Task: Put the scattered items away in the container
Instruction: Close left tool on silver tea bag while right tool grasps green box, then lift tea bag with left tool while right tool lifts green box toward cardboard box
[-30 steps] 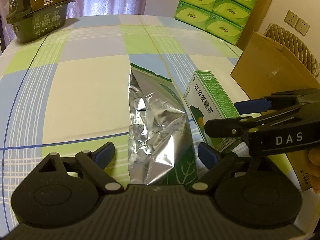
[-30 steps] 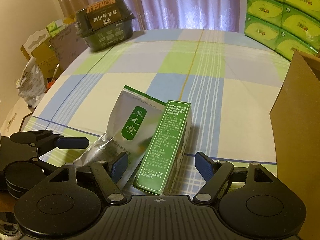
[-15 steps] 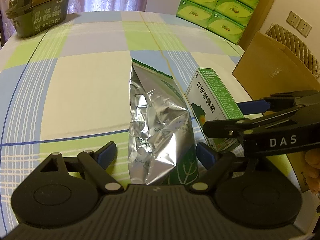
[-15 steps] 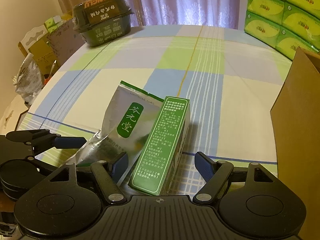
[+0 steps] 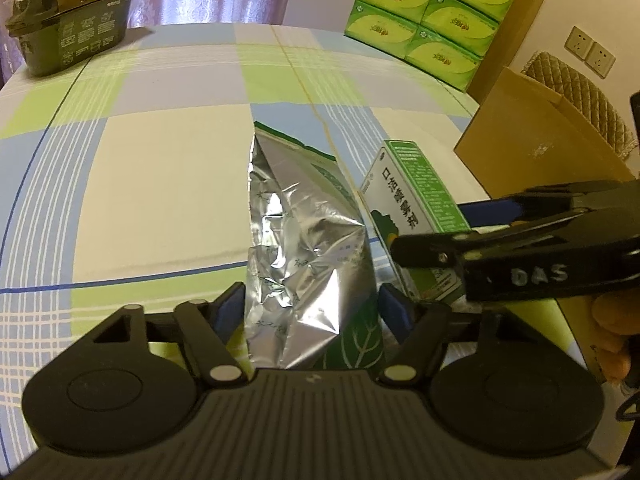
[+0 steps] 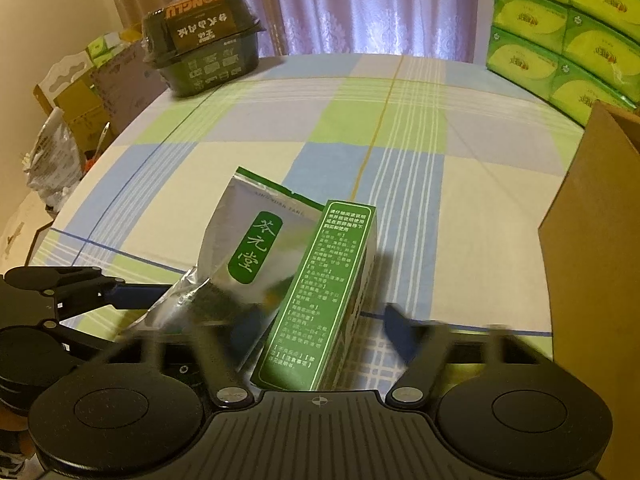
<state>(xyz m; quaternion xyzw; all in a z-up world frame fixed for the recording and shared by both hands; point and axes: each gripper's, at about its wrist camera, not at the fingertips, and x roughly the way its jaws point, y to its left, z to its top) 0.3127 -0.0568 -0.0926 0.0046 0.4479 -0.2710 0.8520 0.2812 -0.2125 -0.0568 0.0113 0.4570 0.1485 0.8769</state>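
Note:
A silver foil pouch (image 5: 304, 240) with a green label lies on the checked tablecloth, between the fingers of my left gripper (image 5: 312, 310). Both blue pads touch its sides. A tall green carton (image 5: 416, 188) lies beside it on the right, leaning on the pouch (image 6: 256, 248). My right gripper (image 6: 320, 332) straddles the carton (image 6: 324, 288), open, its fingers blurred, with a gap on each side. It shows from the side in the left wrist view, where a hand (image 5: 612, 340) holds it. The brown cardboard container (image 5: 540, 152) stands at the right, close to the carton.
A dark green food tub (image 6: 200, 40) sits at the far left of the table. Green tissue packs (image 6: 560, 40) are stacked at the far right, behind the cardboard container (image 6: 592, 240). Bags and cartons (image 6: 60, 140) clutter the floor past the table's left edge.
The left gripper's fingers have come inward until they touch the pouch. The right gripper's fingers are narrowing around the carton and blur with motion. Both grippers crept slightly forward.

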